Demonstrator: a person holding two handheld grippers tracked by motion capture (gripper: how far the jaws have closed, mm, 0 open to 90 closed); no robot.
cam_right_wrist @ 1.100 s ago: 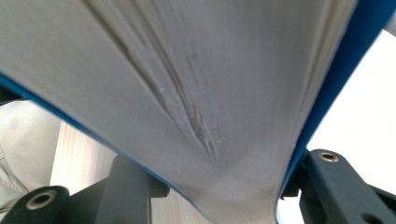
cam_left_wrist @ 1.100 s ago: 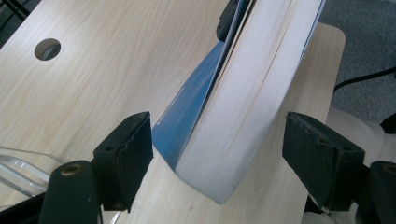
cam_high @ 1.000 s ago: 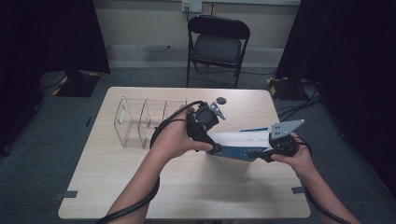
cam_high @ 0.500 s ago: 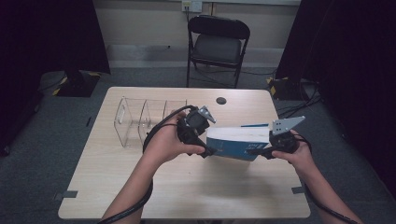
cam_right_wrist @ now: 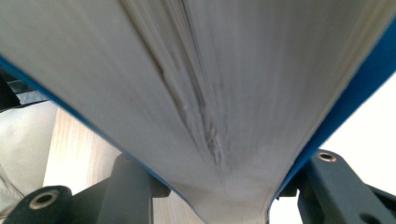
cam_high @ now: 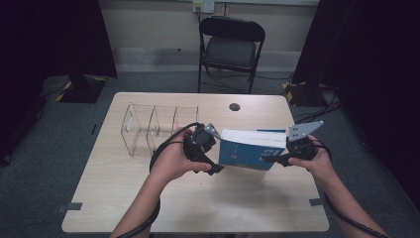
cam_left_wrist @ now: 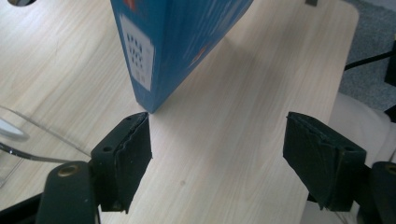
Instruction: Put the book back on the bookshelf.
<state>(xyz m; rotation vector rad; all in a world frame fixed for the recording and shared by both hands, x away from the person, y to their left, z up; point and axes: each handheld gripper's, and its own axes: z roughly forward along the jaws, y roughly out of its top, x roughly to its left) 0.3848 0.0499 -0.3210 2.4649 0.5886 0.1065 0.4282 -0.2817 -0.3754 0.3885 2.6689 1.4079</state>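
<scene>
blue book (cam_high: 250, 152): stands on edge mid-table (cam_high: 198, 208), its near corner touching the wood; bare wood in front, clear organizer (cam_high: 148, 126) just left. right gripper (cam_high: 283, 158): level, fingers clamped on the book's page end, pages seen close in its own view. left gripper (cam_left_wrist: 217, 154): fingers (cam_left_wrist: 128, 158) spread wide, holding nothing, one just beside the book's corner.

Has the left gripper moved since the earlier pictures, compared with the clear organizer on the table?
Yes. In the high view the left gripper has come down and toward the person, away from the clear organizer, beside the blue book.
</scene>
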